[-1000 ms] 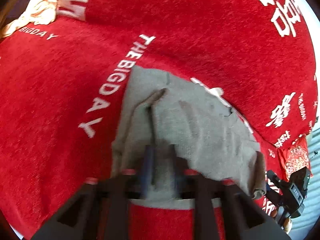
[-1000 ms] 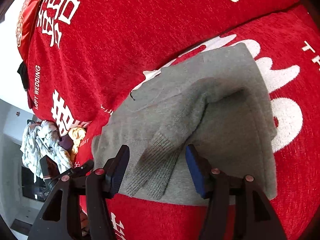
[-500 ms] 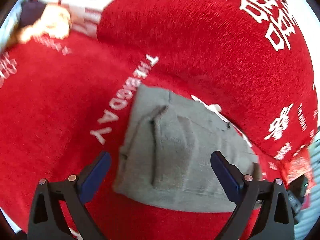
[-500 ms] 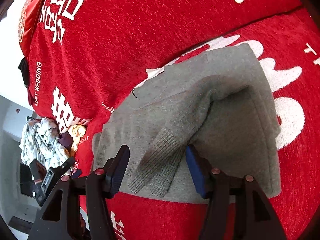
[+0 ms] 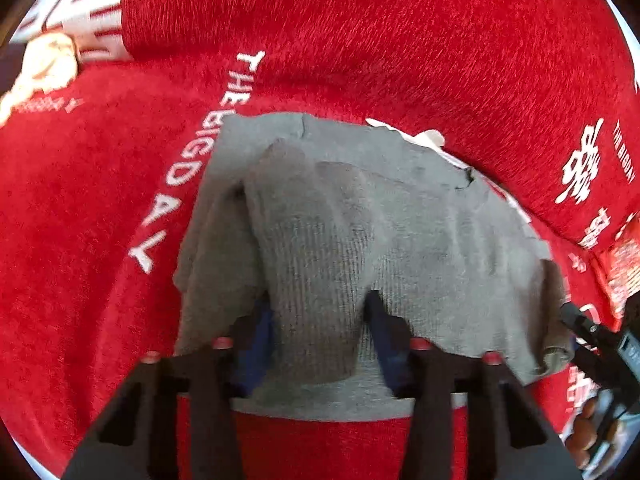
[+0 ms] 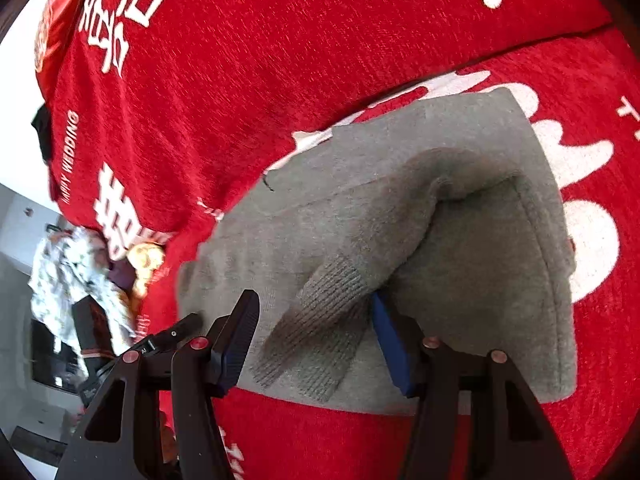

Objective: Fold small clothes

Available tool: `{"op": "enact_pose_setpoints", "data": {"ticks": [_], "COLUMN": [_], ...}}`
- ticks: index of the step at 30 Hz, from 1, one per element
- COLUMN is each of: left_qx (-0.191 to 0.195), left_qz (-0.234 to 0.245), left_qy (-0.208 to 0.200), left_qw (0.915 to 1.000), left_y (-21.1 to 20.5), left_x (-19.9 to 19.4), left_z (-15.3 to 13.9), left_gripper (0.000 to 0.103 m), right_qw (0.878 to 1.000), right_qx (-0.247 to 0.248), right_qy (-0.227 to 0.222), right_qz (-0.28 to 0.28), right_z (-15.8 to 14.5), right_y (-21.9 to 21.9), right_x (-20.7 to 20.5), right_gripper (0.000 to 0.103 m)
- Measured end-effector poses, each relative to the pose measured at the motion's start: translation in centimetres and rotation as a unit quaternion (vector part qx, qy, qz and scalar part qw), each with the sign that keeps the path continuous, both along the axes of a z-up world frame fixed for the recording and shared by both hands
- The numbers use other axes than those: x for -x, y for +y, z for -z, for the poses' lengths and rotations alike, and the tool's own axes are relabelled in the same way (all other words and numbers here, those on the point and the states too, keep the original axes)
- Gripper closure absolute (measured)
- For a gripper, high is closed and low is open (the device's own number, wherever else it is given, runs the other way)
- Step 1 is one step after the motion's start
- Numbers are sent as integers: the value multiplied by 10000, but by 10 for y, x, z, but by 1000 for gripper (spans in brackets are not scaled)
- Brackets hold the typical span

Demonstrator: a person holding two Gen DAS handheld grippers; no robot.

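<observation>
Both views are brightly and evenly lit, the red cloth (image 5: 400,40) saturated, with only soft shadow inside the grey garment's (image 6: 460,240) folds. Strong fisheye bowing curves the printed lettering toward dark vignetted corners. The left wrist view is smeared at its upper left edge; the right wrist view's left margin is blurred.

red printed cover (image 6: 280,80), white wall (image 6: 24,220)

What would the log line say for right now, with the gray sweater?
left gripper: closing on sweater sleeve | right gripper: open around cuff | gray sweater: on red blanket
</observation>
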State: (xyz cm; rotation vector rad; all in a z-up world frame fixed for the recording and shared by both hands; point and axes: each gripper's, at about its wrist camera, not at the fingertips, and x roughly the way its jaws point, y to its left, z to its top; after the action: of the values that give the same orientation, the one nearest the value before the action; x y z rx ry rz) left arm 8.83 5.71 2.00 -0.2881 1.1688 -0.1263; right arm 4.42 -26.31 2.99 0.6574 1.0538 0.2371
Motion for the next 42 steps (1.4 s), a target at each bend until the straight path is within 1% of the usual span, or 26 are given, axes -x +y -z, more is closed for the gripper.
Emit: {"op": "enact_pose_setpoints", "data": {"ticks": [1, 2, 3, 4, 5, 6, 10, 13, 19, 21, 25, 28, 32, 38, 42], "left_qx": [-5, 25, 80, 127, 162, 194, 306, 544, 763, 776, 755, 704, 652, 682, 726], "left_qz": [37, 38, 39, 40, 21, 25, 33, -56, -236, -279, -367, -374, -377, -462, -541], "left_qy": [-29, -31, -32, -25, -32, -58, -263, -394, -560, -587, -583, -506, -412, -280, -123], "left_qw": [10000, 10000, 10000, 9999, 9999, 9998, 9992, 9977, 9952, 9949, 9948, 9955, 9963, 9962, 9958], "left_y": [0, 0, 2, 2, 3, 4, 6, 12, 22, 21, 19, 15, 11, 13, 16], "left_x": [1, 2, 2, 1, 2, 2, 4, 1, -11, -17, -33, -48, -67, -95, -113], "left_z": [0, 0, 0, 0, -1, -3, -16, -27, -40, -41, -40, -33, -21, -6, 8], "left_gripper": [74, 82, 92, 92, 92, 93, 93, 93, 93, 93, 93, 93, 93, 93, 93], "right_qw": [10000, 10000, 9999, 9998, 9996, 9997, 9987, 9978, 9917, 9891, 9865, 9862, 9881, 9896, 9873], "right_qx": [31, 72, 132, 221, 271, 232, -67, -120, -871, -1079, -1224, -1228, -1109, -995, -1135], "right_qy": [-12, -41, -32, -10, -19, -55, -493, -646, -873, -863, -797, -733, -676, -554, -385], "right_qz": [-3, -9, -17, -26, -47, -47, 46, 35, 352, 505, 737, 831, 828, 881, 1041], "right_z": [1, 1, 2, 3, 3, 2, -13, -22, -27, -25, -22, -18, -14, -2, 12], "right_y": [0, 0, 0, 0, 0, -1, -11, -14, -34, -41, -48, -50, -45, -44, -51], "right_x": [1, 2, 1, 1, 2, 3, 11, 10, 1, -6, -21, -34, -55, -81, -99], "right_gripper": [47, 52, 63, 72, 87, 87, 88, 89, 89, 89, 89, 89, 89, 89, 89]}}
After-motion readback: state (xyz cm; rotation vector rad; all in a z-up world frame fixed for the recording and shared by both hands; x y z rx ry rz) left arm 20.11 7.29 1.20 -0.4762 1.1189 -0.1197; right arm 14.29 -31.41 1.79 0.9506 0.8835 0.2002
